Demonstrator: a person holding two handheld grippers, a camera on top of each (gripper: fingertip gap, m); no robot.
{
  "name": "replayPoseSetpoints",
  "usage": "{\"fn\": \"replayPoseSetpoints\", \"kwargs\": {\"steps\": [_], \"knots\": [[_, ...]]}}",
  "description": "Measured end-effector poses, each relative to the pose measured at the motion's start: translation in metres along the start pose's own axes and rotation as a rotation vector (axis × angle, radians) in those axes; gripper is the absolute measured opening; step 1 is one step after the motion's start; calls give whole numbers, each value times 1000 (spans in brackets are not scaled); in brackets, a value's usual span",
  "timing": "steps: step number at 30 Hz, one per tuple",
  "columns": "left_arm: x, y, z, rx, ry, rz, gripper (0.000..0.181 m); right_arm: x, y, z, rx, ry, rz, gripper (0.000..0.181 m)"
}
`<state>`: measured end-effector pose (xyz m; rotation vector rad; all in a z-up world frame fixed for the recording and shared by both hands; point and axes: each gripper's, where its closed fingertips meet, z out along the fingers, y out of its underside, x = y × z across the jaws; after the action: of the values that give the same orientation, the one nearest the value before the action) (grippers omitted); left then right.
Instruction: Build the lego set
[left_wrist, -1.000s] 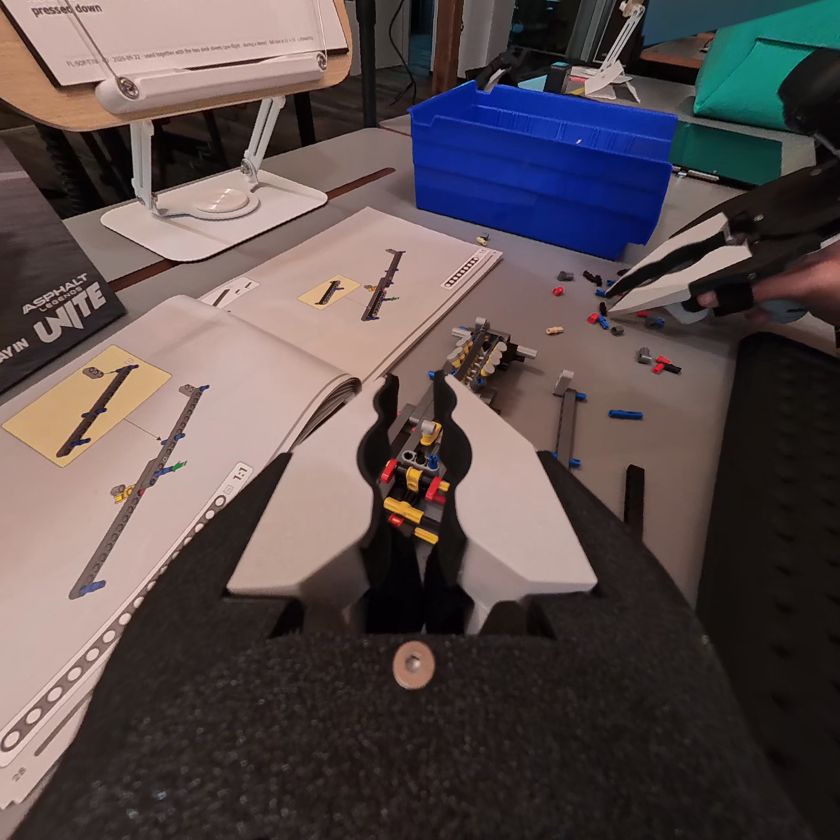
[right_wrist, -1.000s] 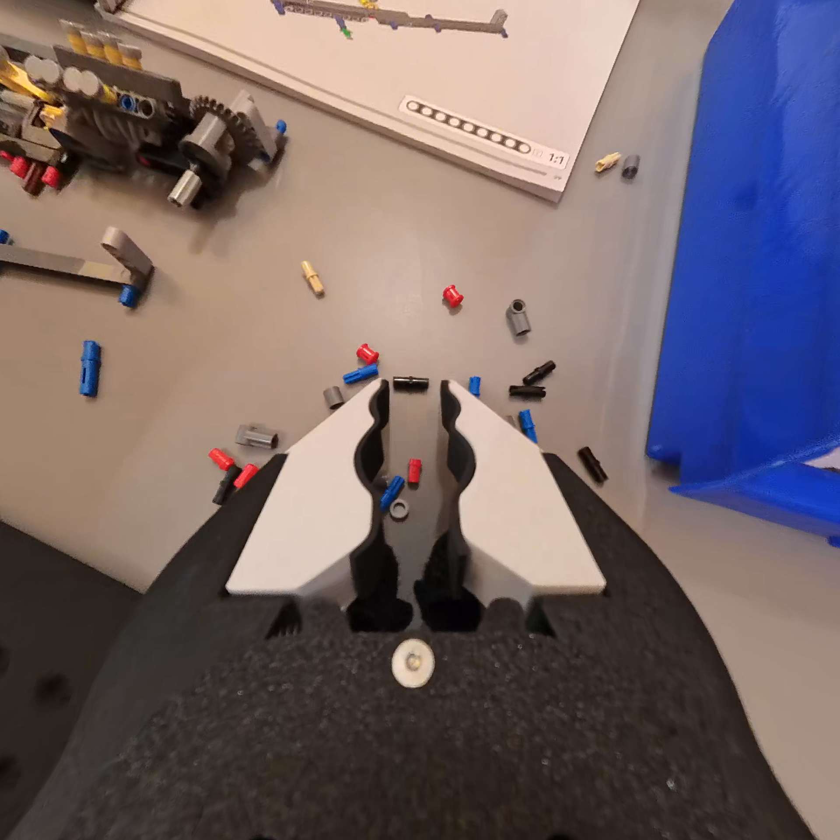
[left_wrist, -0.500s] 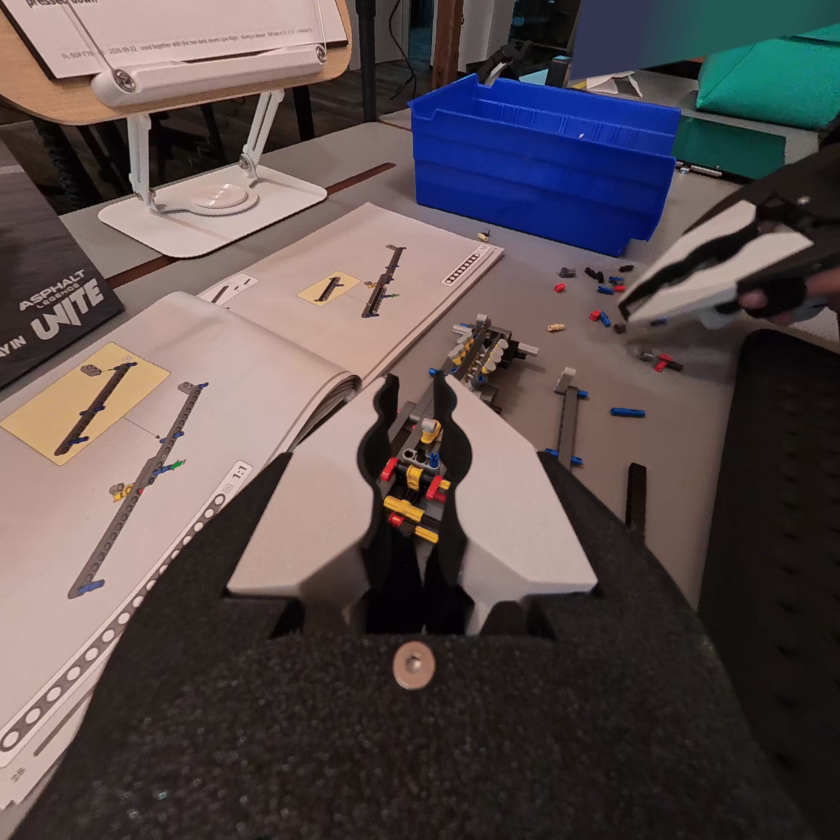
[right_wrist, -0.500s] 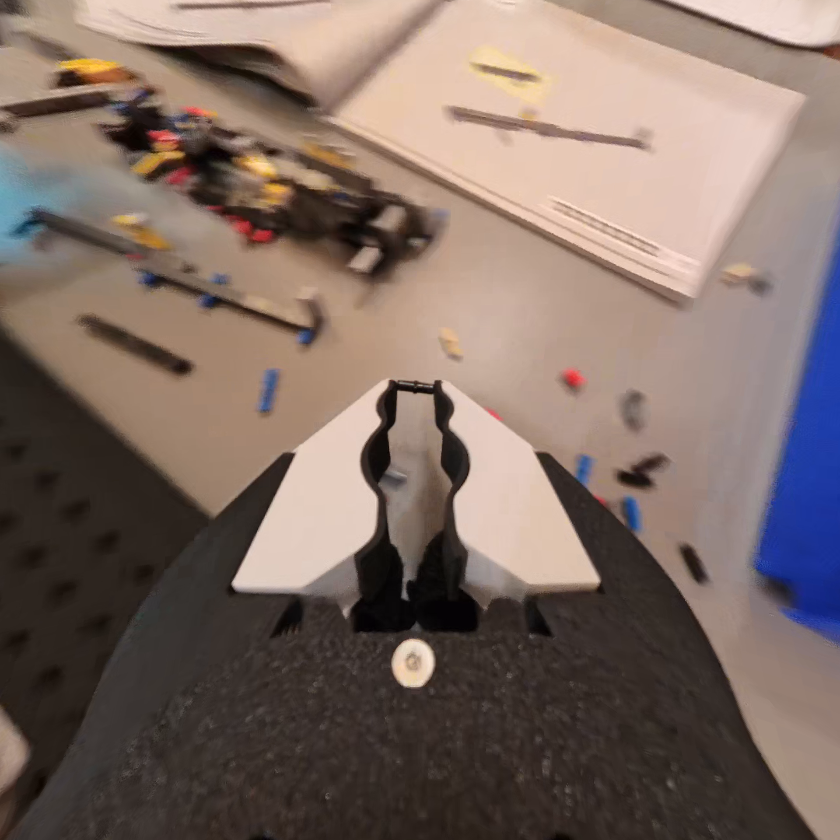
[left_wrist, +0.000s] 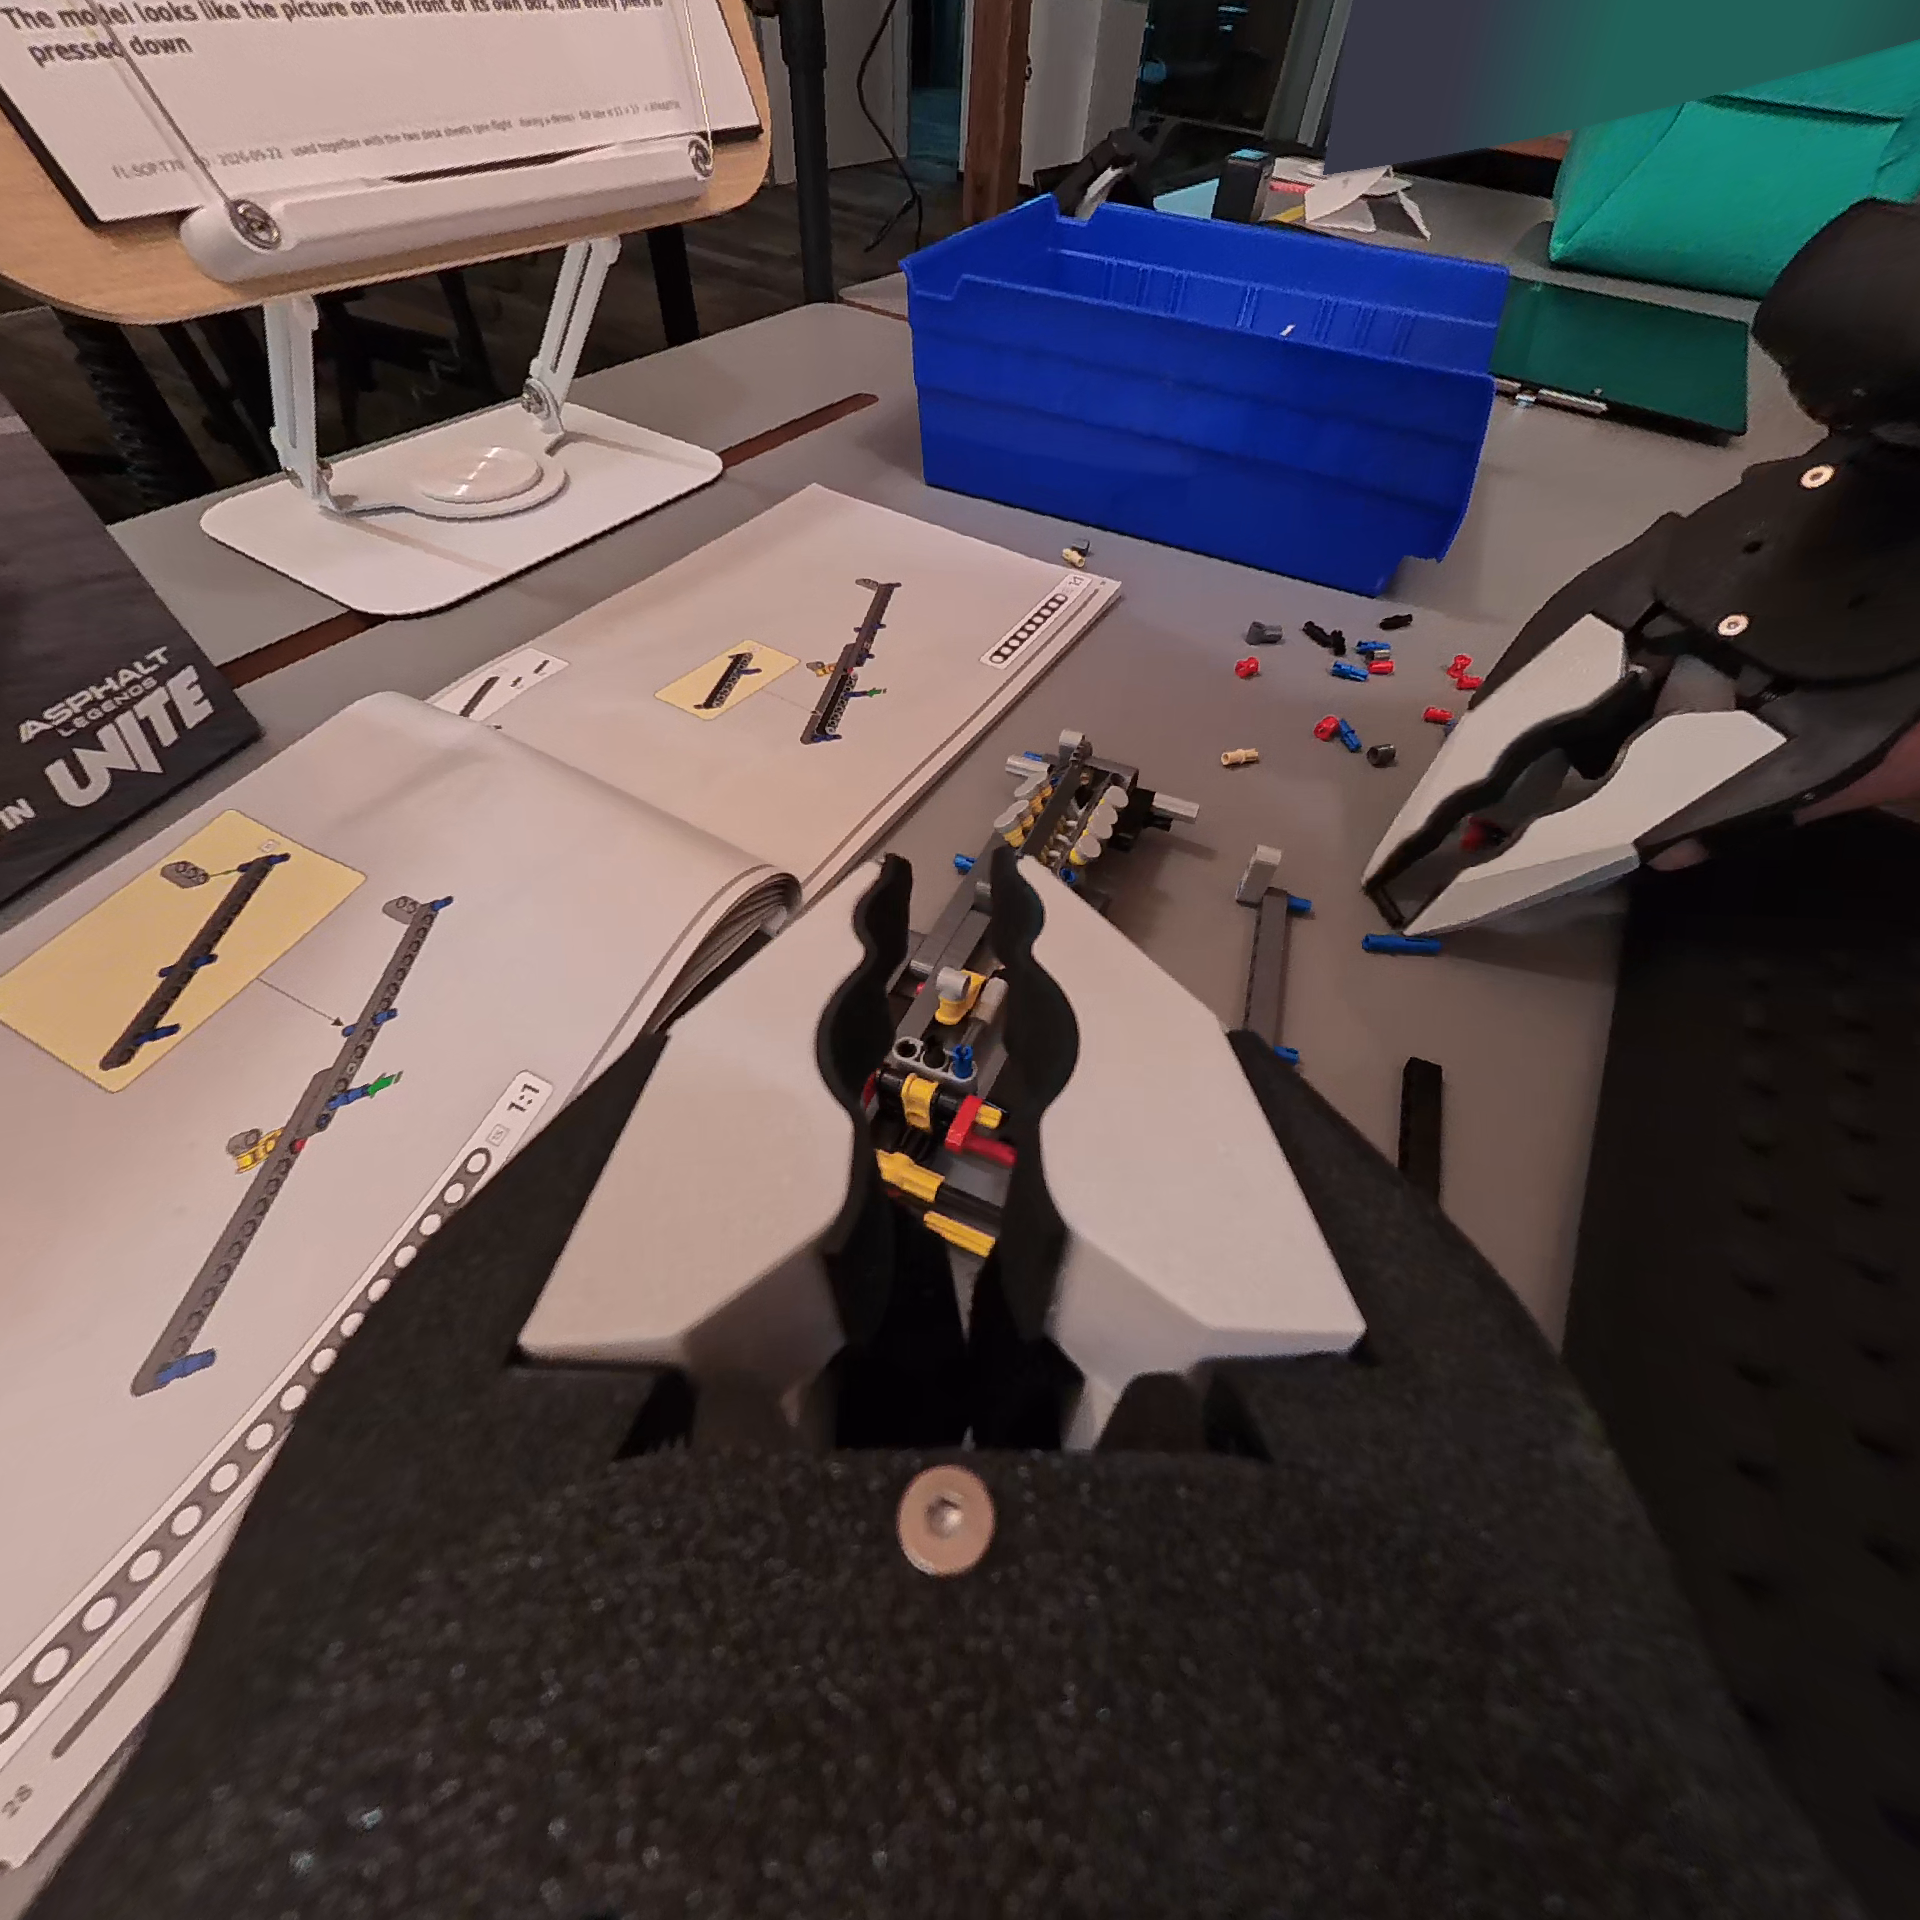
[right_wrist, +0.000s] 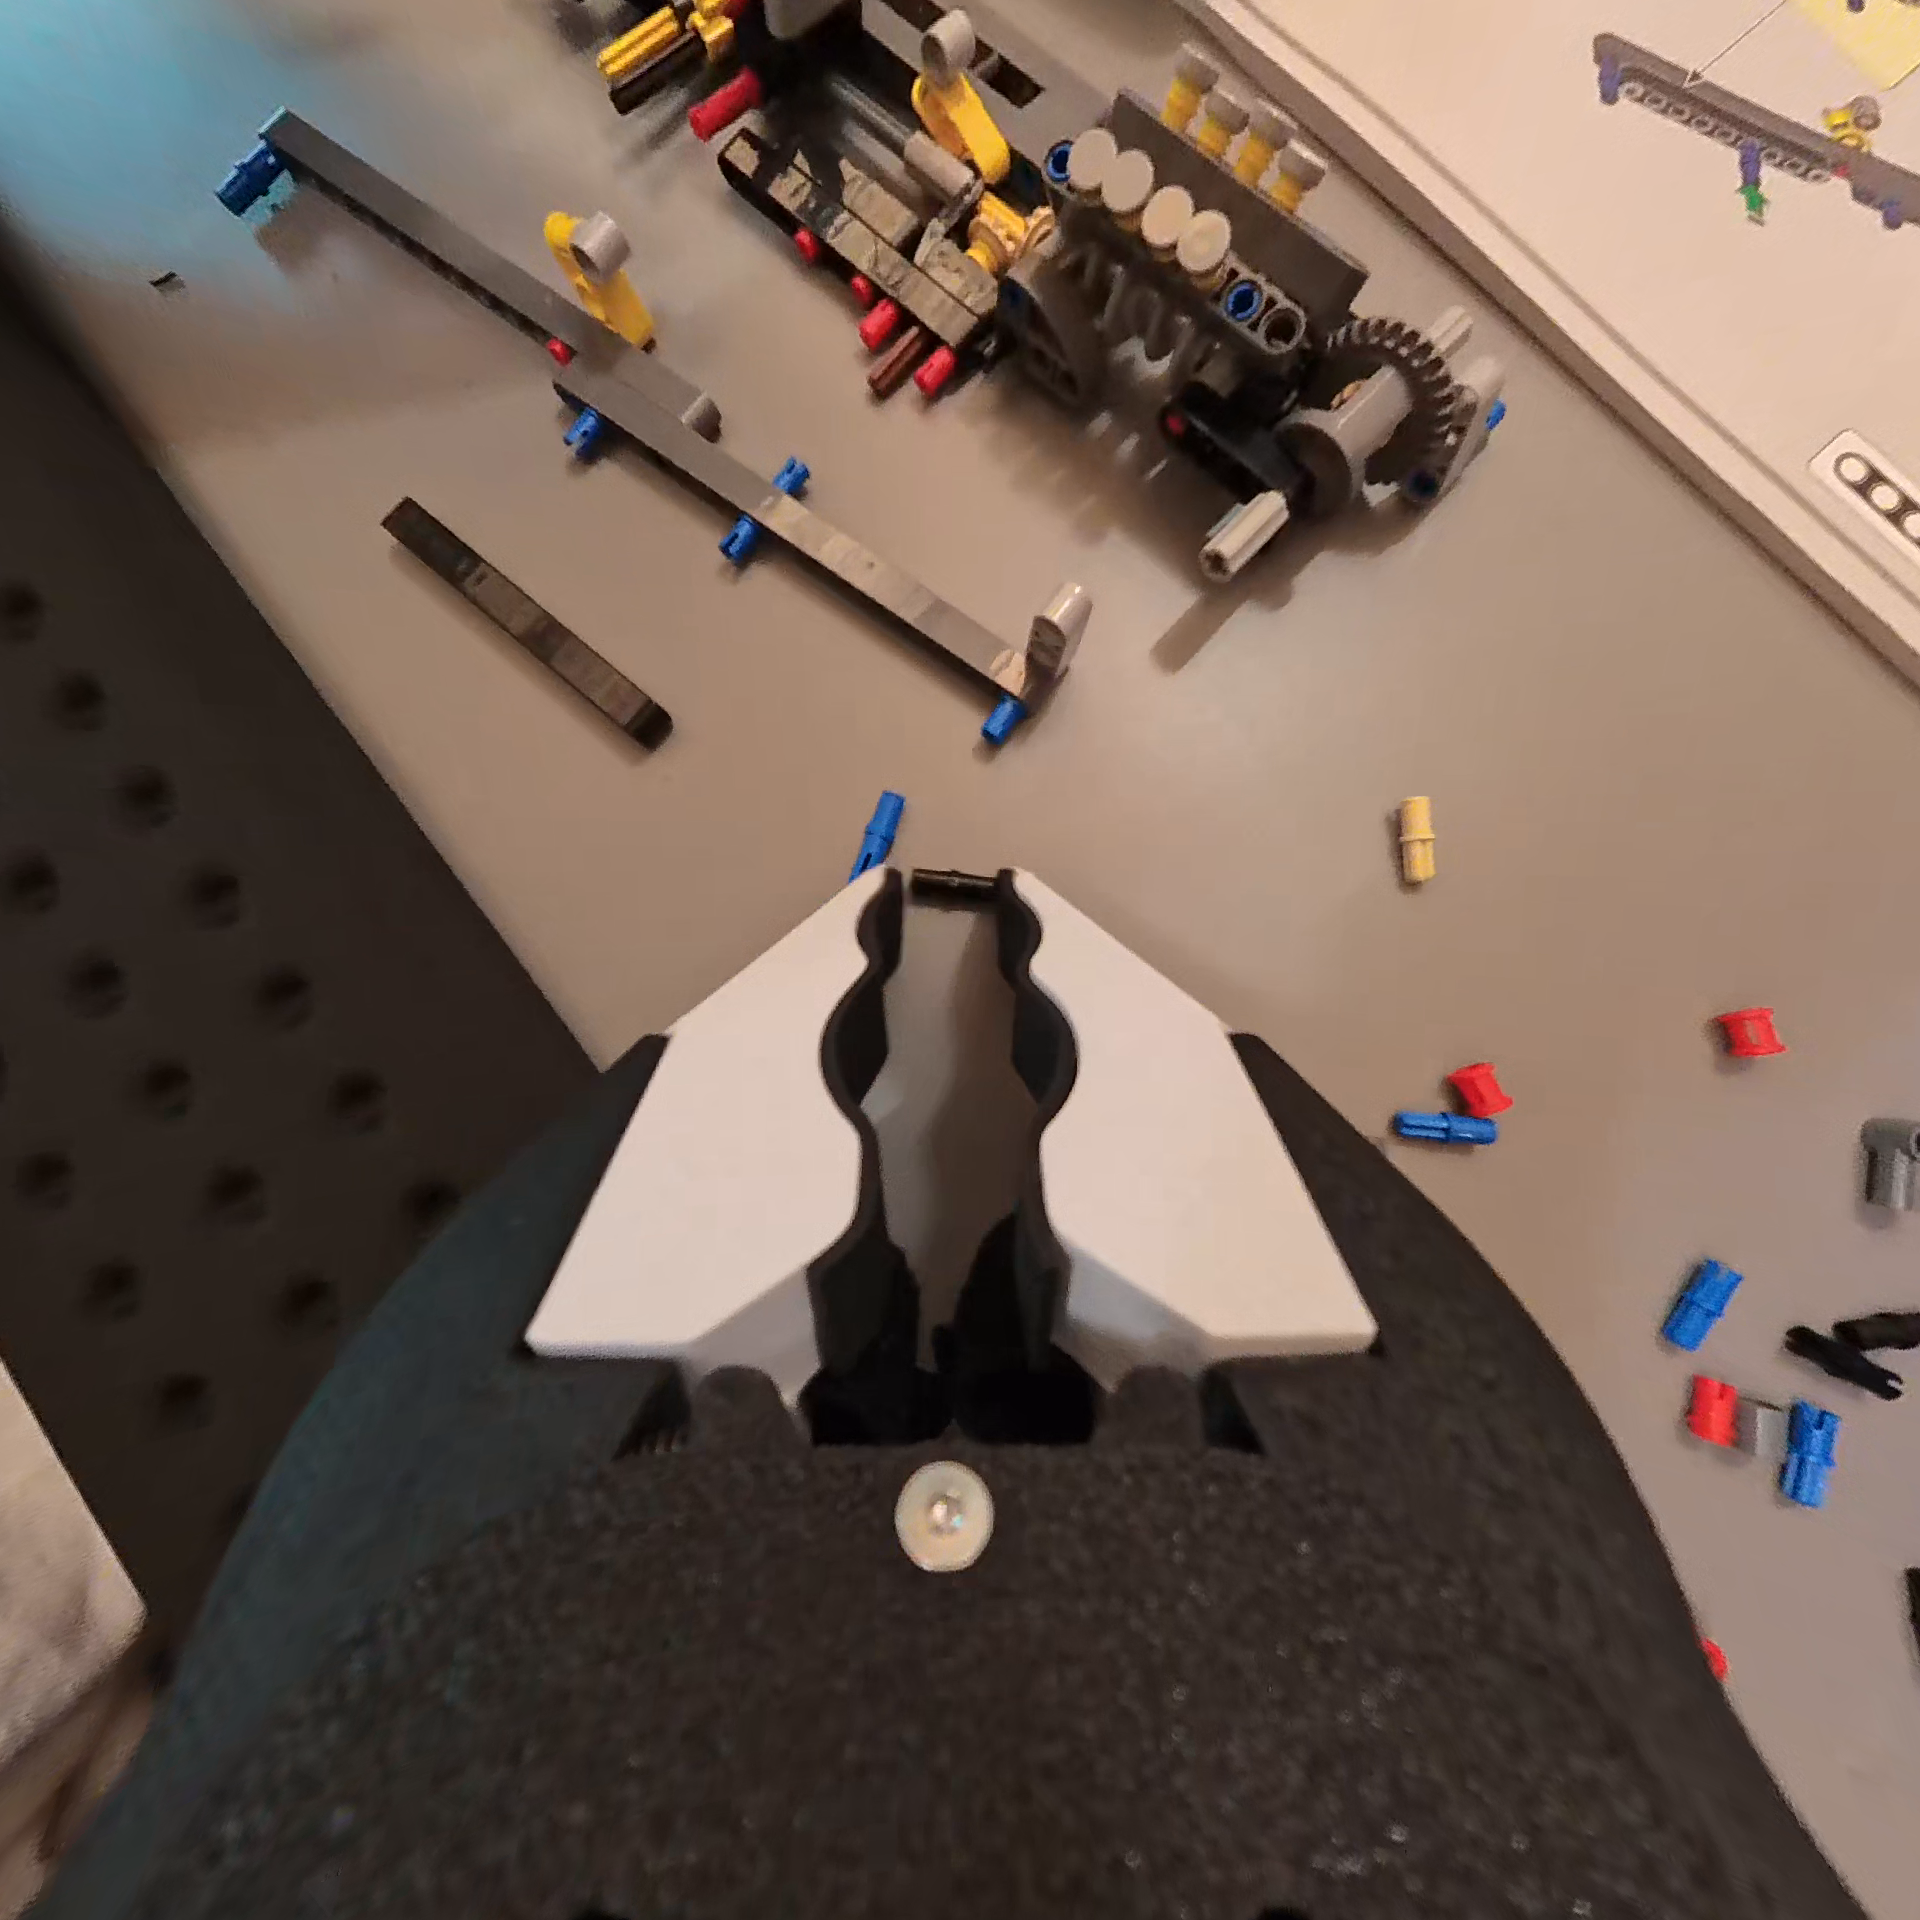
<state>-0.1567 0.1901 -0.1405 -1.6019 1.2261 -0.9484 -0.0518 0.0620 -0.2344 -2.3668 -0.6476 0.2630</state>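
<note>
One black pin (right_wrist: 954, 889) sits pinched at the right gripper (right_wrist: 951, 883) tips, left gripper (left_wrist: 945, 883) clamps the chassis (left_wrist: 940, 1101): line it squarely with its hole, then press gently.

A grey table (left_wrist: 1174, 623) is seen, on which an open instruction booklet (left_wrist: 582, 831) is laid flat, with a white document stand (left_wrist: 457, 520) behind it and a blue bin (left_wrist: 1195, 416) at the far side. A partly built lego assembly (right_wrist: 1174, 301) is set beside the booklet, and next to it a long grey beam (right_wrist: 831, 551) with blue pins and a short black beam (right_wrist: 525, 623). Small red, blue, black and tan pins (left_wrist: 1340, 675) are scattered near the bin. A dark perforated mat (right_wrist: 156, 831) is laid along the table's edge
</note>
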Motion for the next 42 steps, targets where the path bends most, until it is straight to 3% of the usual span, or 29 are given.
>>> {"fn": "replayPoseSetpoints", "kwargs": {"steps": [4,7,10,13,19,23,28,33,35,37,42], "knots": [[0,1,0,-4,-1,1,14,14,-6,-15,69,46,26,24],[0,2,1,-9,4,-2,14,86,6,-45,121,379,145,19],[1,3,2,-17,4,4,14,139,35,-67,120,580,264,24],[-1,5,3,-26,-2,10,14,156,51,-70,120,600,348,29],[-1,9,5,-40,1,5,14,158,63,-62,77,533,372,25],[-1,11,6,-50,0,14,14,156,64,-59,81,506,371,14],[0,12,7,-59,0,18,14,154,61,-63,93,479,389,14],[-2,12,7,-58,-10,21,14,122,12,-78,222,415,279,14],[-2,12,7,-58,-9,21,14,85,-13,-72,254,270,176,14],[-2,13,7,-59,-12,25,14,31,-35,-61,284,19,106,14],[-4,12,5,-60,-29,35,14,-33,-31,-19,140,-156,-31,14]]}}
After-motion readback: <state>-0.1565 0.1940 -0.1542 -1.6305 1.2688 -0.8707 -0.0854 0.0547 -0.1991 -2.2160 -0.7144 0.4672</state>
